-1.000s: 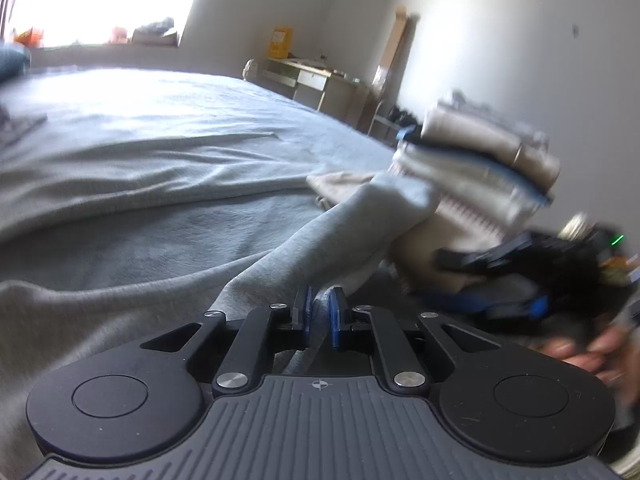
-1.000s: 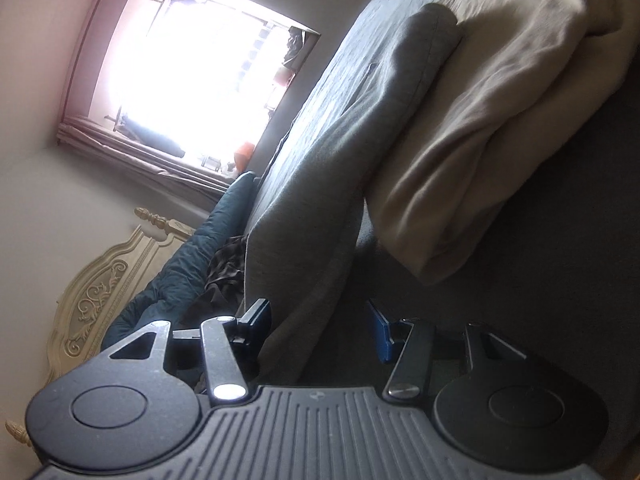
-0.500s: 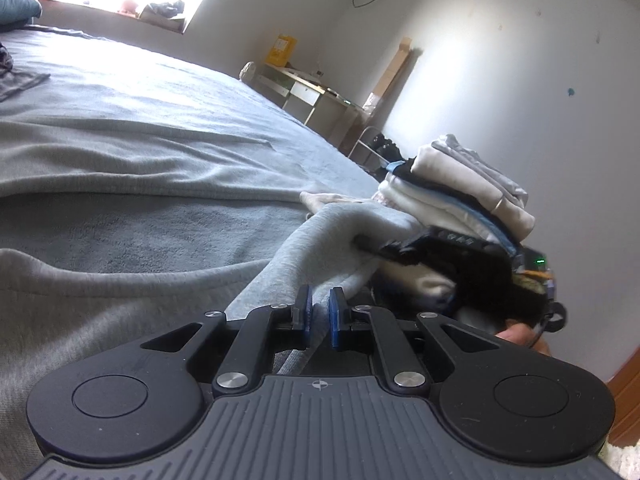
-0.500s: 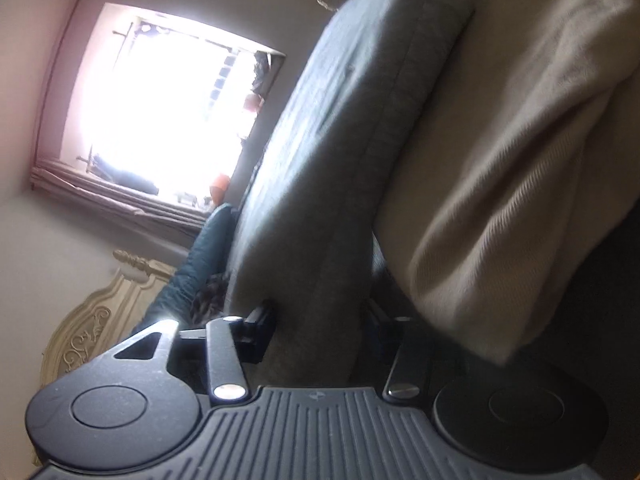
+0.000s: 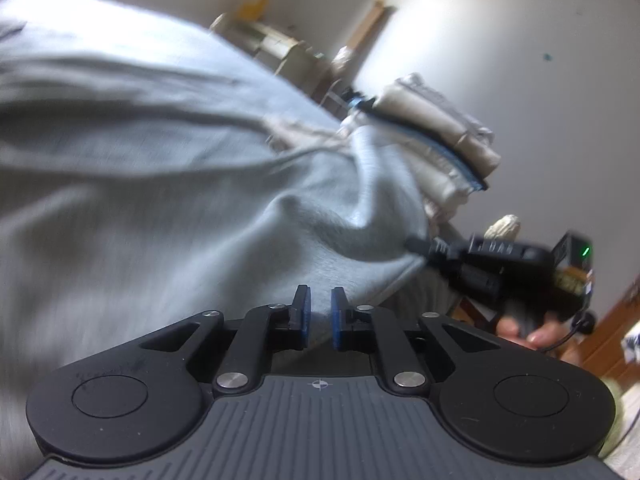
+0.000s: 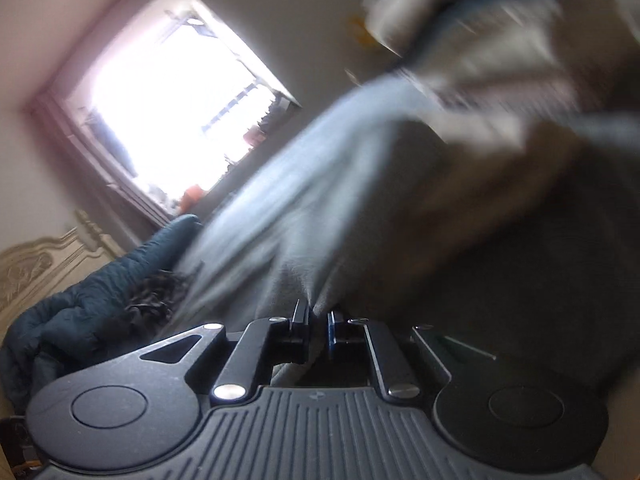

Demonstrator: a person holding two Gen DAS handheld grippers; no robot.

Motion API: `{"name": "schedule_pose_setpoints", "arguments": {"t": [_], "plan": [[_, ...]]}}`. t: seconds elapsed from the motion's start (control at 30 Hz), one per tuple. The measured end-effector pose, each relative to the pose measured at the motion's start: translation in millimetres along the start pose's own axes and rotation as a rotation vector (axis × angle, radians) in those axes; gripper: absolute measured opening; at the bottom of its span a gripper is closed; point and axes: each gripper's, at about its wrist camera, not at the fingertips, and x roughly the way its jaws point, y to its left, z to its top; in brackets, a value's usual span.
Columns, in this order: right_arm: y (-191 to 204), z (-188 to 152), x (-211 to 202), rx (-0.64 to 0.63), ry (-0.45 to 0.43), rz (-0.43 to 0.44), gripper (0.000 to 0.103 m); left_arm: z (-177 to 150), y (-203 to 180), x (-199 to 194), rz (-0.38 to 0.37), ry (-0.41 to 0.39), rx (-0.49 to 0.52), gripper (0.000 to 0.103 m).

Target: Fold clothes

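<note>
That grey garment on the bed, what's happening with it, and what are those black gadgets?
A person is folding clothes on a bed, working with a handheld two-finger gripper in each hand. The left gripper is shut on an edge of the grey garment. The right gripper is closing its jaws on another part of the same grey cloth, which sits between them. Behind it sits a stack of folded clothes, beige and white. The pictures are blurred.
</note>
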Motion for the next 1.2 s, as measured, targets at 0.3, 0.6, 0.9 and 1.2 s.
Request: {"name": "schedule_pose_setpoints", "arguments": {"t": [0.3, 0.6, 0.9, 1.2], "plan": [[-60, 9, 19, 0.275, 0.0, 0.178, 0.046, -55, 20, -94, 0.147, -0.148, -0.251, 0.036], [-63, 29, 6, 0.247, -0.063, 0.38, 0.011, -95, 60, -171, 0.277, -0.361, -0.528, 0.041], [-112, -6, -26, 0.417, -0.11, 0.351, 0.019, -100, 87, -179, 0.254, -0.374, -0.629, 0.044], [-140, -2, 4, 0.527, -0.091, 0.402, 0.051, -112, 92, -202, 0.262, -0.515, -0.724, 0.049]]}}
